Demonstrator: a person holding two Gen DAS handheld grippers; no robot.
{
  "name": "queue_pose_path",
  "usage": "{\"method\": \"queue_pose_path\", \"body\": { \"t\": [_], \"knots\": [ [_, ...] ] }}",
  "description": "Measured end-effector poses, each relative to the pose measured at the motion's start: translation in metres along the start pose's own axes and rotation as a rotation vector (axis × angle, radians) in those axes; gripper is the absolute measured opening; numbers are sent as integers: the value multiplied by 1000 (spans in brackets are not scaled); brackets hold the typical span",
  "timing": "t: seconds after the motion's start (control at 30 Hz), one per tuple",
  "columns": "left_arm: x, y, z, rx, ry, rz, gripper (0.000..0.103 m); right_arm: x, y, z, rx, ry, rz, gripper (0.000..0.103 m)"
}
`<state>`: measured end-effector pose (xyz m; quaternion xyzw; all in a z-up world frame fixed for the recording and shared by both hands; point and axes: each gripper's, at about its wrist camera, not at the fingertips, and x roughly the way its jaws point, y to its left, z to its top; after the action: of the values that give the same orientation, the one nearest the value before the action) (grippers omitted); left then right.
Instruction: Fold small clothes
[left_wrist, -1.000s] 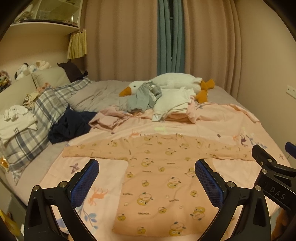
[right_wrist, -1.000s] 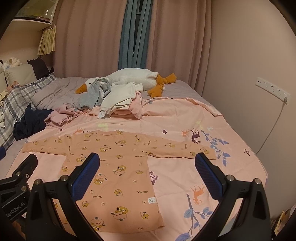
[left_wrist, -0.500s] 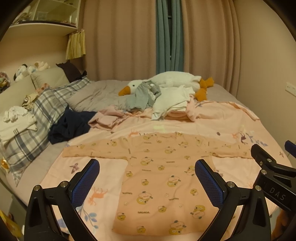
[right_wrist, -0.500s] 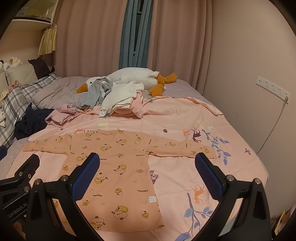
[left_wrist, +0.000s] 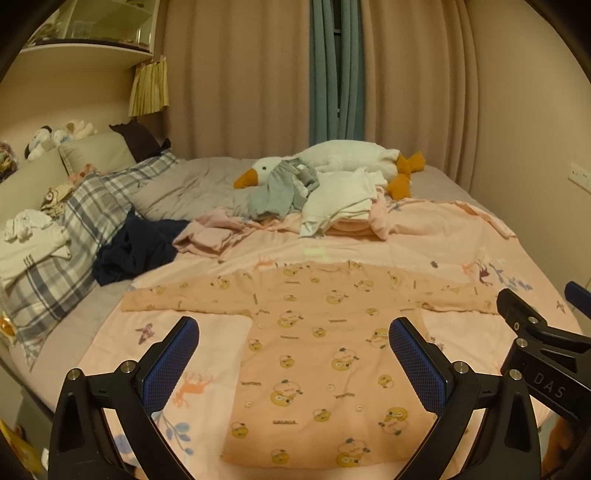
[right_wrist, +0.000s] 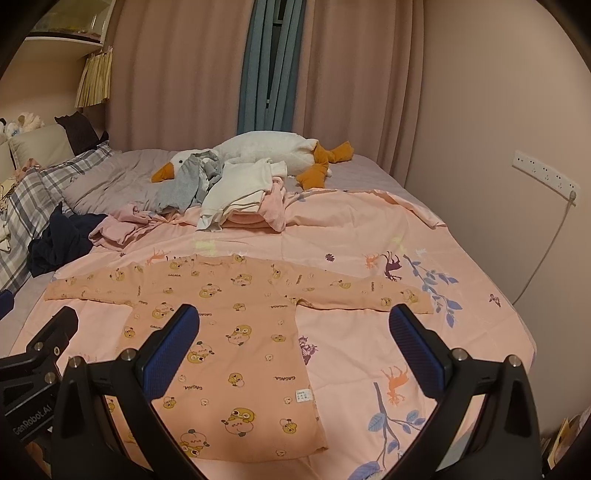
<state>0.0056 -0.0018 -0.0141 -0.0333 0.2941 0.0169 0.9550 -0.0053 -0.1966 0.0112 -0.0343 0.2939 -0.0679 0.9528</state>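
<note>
The shirt (left_wrist: 317, 354) is lying flat on the sheet (left_wrist: 436, 236), both sleeves spreading out sideways and the hem facing the cameras. The left gripper (left_wrist: 293, 365) is hovering above the shirt's lower body with its jaws spread wide, grasping nothing. The right gripper (right_wrist: 295, 347) is hovering above the shirt's right side, jaws likewise released and empty; in its view the right sleeve is extending toward 3 o'clock. A pile of clothes (left_wrist: 332, 199) is sitting at 12 o'clock beyond the collar, resting against a plush goose (left_wrist: 343, 162). A dark garment (left_wrist: 136, 247) is lying at 10 o'clock, beside a plaid pillow (left_wrist: 74, 229).
</note>
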Motion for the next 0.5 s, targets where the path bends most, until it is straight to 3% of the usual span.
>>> {"method": "queue_pose_path", "body": {
  "t": [0.5],
  "knots": [
    [45,0,4,4,84,-1,103,49,0,0,24,80,26,103]
  ]
}}
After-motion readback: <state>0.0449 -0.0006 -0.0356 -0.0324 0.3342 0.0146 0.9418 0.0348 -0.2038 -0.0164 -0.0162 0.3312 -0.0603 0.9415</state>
